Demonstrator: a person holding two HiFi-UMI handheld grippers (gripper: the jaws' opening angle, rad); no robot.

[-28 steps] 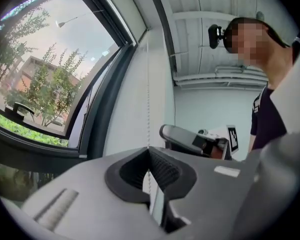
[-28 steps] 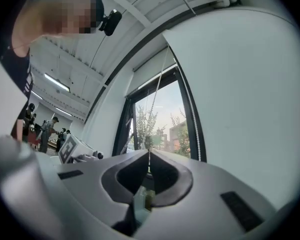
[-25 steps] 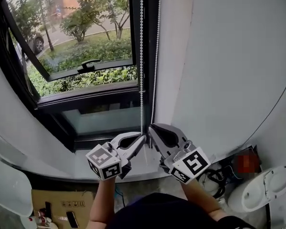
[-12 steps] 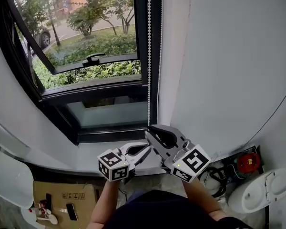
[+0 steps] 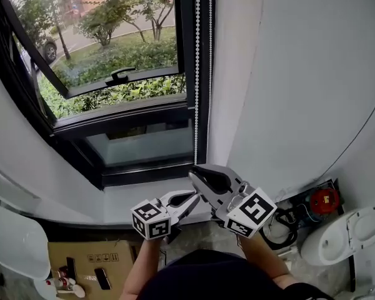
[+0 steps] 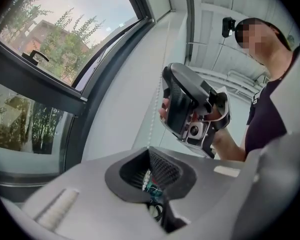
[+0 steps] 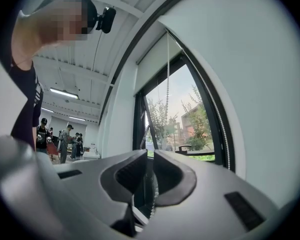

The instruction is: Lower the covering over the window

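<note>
Left gripper [image 5: 192,199] near, pointing level, jaws clamped on bead chain [image 5: 197,74], right gripper [image 5: 194,176] just beside it, slightly farther, clamped likewise

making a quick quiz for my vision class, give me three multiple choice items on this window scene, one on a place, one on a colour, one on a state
1. Where does the bead chain hang?
A) along the window frame's right side
B) along its left side
C) across its top

2. What colour is the bead chain?
A) red
B) white
C) black

3. What state is the left gripper in?
A) wide open and empty
B) shut on a cloth
C) shut on the bead chain

Answers:
1 A: the head view shows both strands beside the right upright.
2 B: the beads read white against the dark frame.
3 C: the left gripper view shows beads pinched between closed jaws.
</note>
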